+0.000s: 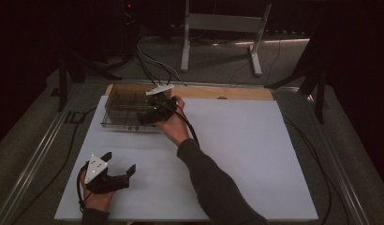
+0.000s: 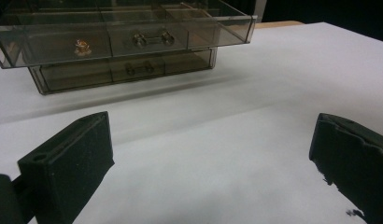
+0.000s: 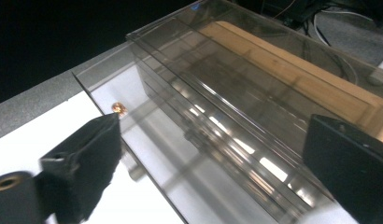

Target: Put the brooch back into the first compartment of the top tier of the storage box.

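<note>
A clear smoky plastic drawer box (image 1: pixel 127 111) stands at the far left of the white table top (image 1: pixel 237 154), with the wooden strip (image 1: pixel 227 93) of the table just behind it. Its upper drawer (image 2: pixel 124 35) is pulled out, past the lower drawer (image 2: pixel 124 70) beneath it; each front carries a small handle. A small orange-gold object (image 2: pixel 82 46) lies in the upper drawer toward its left end; what it is cannot be made out, perhaps a trinket.

The right gripper (image 1: pixel 150 116) hangs over the right part of the box, held by the person's right hand (image 1: pixel 173 124), the dark sleeve (image 1: pixel 213 187) reaching back toward the near edge. Its jaws stand spread wide apart above the open drawer, gripping nothing; in the right gripper view the little object (image 3: pixel 118 108) sits just beyond the tip of the left jaw.

The left gripper (image 1: pixel 119 165) rests well in front of the box, near the table top's near-left corner, held by the left hand (image 1: pixel 97 199). Its jaws are also spread wide and empty, pointing toward the box.
</note>
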